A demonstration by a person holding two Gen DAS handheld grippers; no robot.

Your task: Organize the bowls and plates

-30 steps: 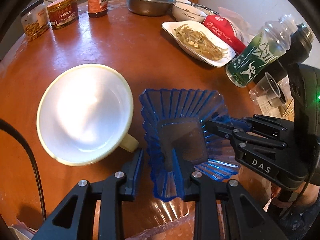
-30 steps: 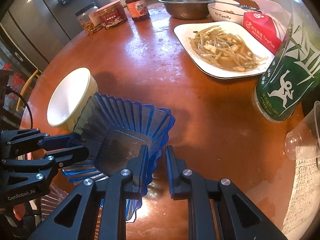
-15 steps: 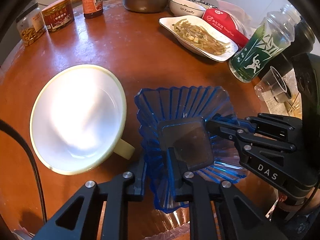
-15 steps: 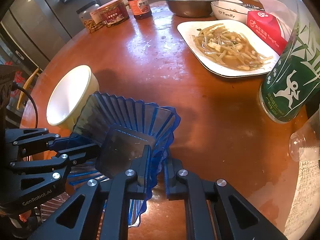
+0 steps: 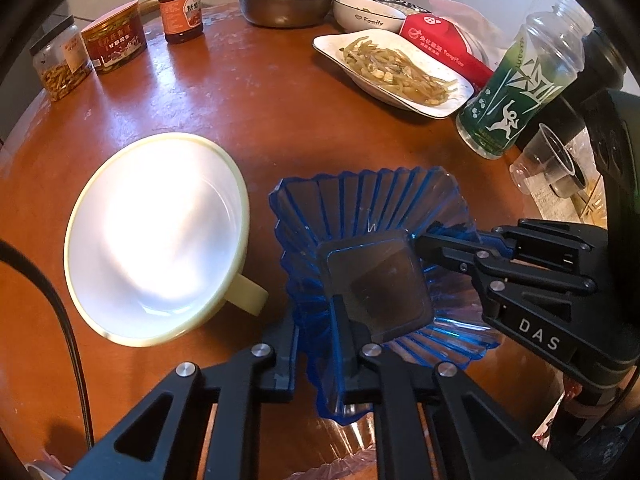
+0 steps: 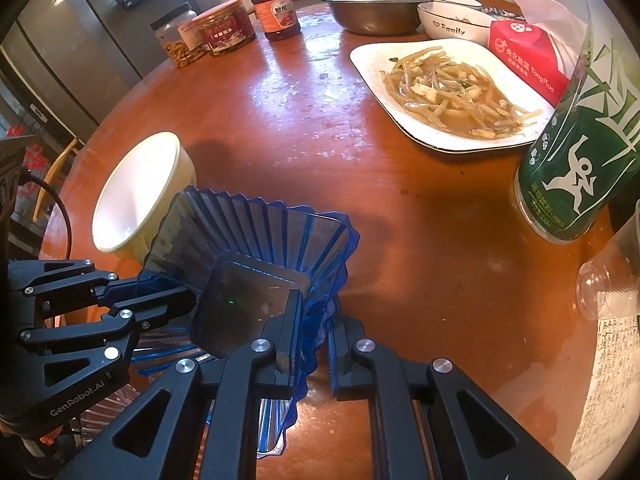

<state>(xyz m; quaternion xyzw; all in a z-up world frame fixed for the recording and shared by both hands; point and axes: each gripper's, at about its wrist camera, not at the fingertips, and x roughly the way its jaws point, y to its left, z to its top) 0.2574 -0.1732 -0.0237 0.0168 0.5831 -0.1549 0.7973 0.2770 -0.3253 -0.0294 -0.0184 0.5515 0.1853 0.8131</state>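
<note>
Both my grippers grip one blue dish (image 5: 372, 240) above the brown counter (image 5: 248, 92): the left gripper (image 5: 320, 344) has its jaws clamped on the near rim, the right gripper (image 6: 316, 340) on the adjoining rim. A white bowl (image 5: 156, 236) sits just beside the dish. Beneath the dish, possibly a second ribbed dish (image 6: 104, 408), though the view there is poor.
</note>
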